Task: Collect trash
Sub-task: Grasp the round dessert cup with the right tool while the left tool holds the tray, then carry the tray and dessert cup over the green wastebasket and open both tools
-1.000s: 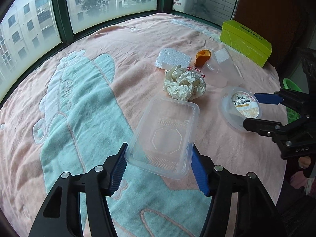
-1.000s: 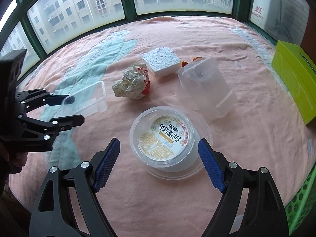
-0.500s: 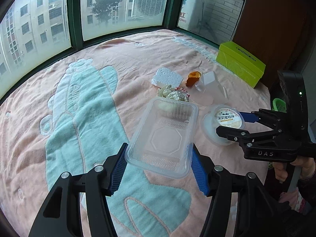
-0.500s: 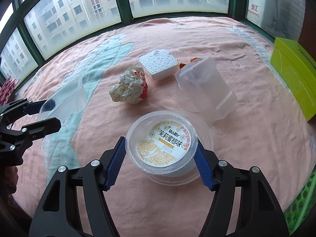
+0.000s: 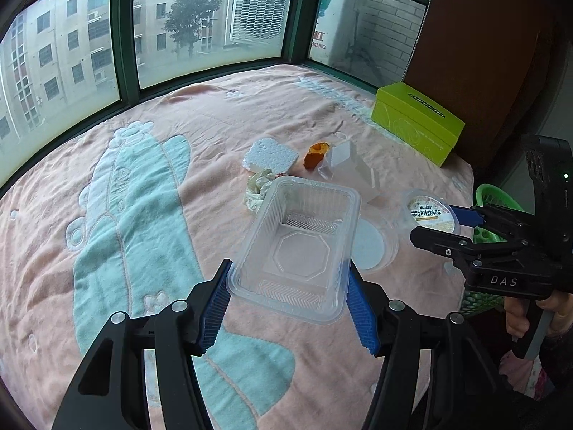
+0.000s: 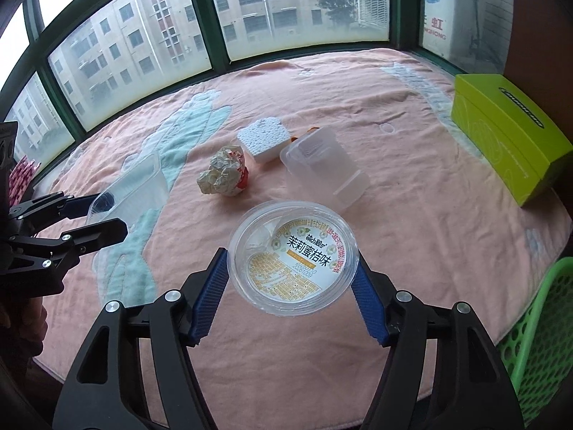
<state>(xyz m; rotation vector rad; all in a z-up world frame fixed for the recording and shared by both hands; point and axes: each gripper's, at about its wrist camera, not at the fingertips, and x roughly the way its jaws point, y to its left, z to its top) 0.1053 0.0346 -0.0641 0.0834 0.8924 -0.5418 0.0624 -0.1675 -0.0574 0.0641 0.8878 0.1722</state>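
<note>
Green-framed windows (image 5: 125, 36) curve around a bed with a pink blanket (image 6: 412, 186); grey daylight shows apartment buildings (image 6: 143, 46) outside.

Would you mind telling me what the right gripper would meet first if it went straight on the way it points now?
Beyond the round cup it already holds, probably the pink blanket, or the clear plastic container lying ahead; depth is unclear.

Blanket's (image 5: 107, 215) window side lies open; crumpled paper (image 6: 224, 175), foam block (image 6: 263, 139) seemingly crowd the middle.

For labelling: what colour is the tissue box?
Lime green tissue box, clearest in the right wrist view.
</note>
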